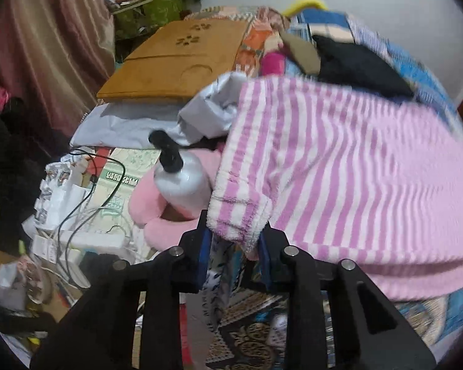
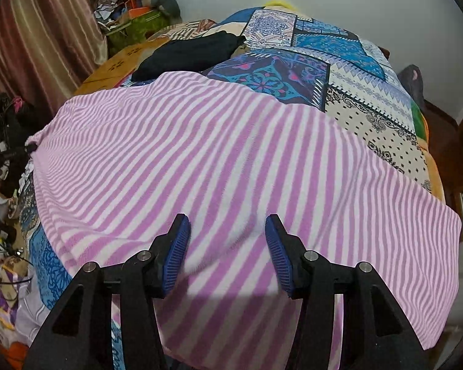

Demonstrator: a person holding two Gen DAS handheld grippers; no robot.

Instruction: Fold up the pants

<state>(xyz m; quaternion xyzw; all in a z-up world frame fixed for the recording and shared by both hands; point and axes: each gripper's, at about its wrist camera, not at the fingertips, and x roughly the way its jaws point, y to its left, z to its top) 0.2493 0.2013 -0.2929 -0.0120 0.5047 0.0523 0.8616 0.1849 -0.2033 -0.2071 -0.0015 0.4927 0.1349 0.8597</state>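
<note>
Left wrist view. Left tool (image 1: 235,240) is pinching a corner of the pants (image 1: 339,169): the fuzzy pink-and-white striped hem bunches between the blue pads (image 1: 204,246), which press on it from both sides. The pants lie across the bed (image 1: 429,71), the held corner at the bed's left edge. Picture is motion-blurred on the right, so the far hem is hard to read. Past that edge it is crowded: a pump bottle (image 1: 179,172) on a pink cushion (image 1: 157,215), cables (image 1: 108,185) and paper clutter. A wooden board (image 1: 176,58) and a dark garment (image 1: 355,61) lie toward the far end of the bed.

Right wrist view. Right tool (image 2: 227,252) stands spread, jaws apart, hovering over the middle of the pants (image 2: 231,154) near the bed's near edge; nothing is between the pads (image 2: 177,252). The cloth looks laid out flat as one broad panel, probably doubled leg over leg already, though I cannot tell the layers apart. Patchwork bedspread (image 2: 355,86) is bare to the right and beyond the pants.

Progress: early to middle. Garment spread, one corner gripped; right tool has no grip yet, and the fold across the length is not done.

Room: open space lies right and far; left edge is tight, bottle close to the held corner.
</note>
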